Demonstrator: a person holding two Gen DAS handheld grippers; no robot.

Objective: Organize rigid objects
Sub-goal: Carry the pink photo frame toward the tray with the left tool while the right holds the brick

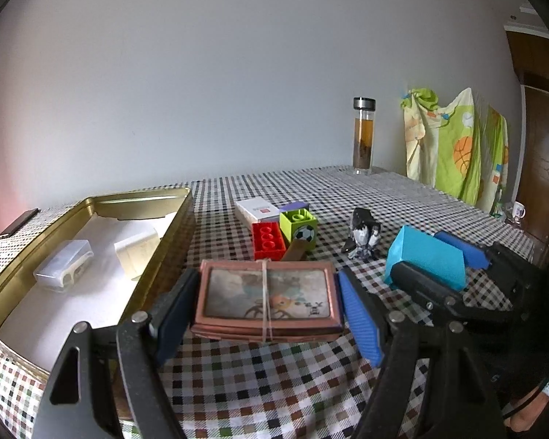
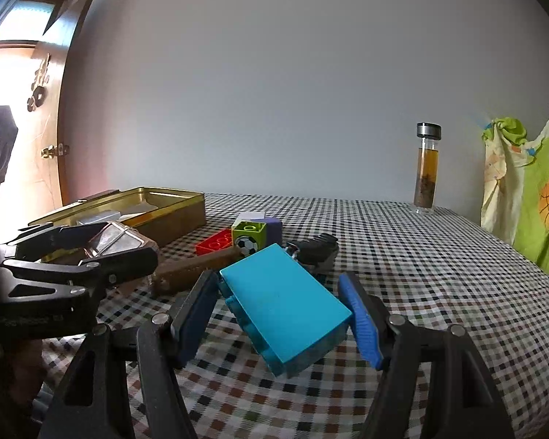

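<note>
My left claw (image 1: 267, 301) grips a flat pink card bundle (image 1: 266, 300) bound with a rubber band; both pads press its short ends, and it is raised just right of the gold tin (image 1: 164, 241). The tin lies open on the checked table (image 1: 274, 373), holding two clear plastic boxes (image 1: 64, 269) on white lining. My right claw (image 2: 280, 311) holds a cyan block (image 2: 285, 303), tilted, the pads against its sides, further right of the tin. Behind the bundle, right of the tin, sit a red brick (image 1: 268, 240), a green football brick (image 1: 298, 227), a white box (image 1: 257, 210) and a brown bar (image 1: 296, 250), touching or close together. A small dark figure (image 1: 362, 234) stands apart, further right. A glass bottle (image 1: 363, 135) stands at the table's far edge.
</note>
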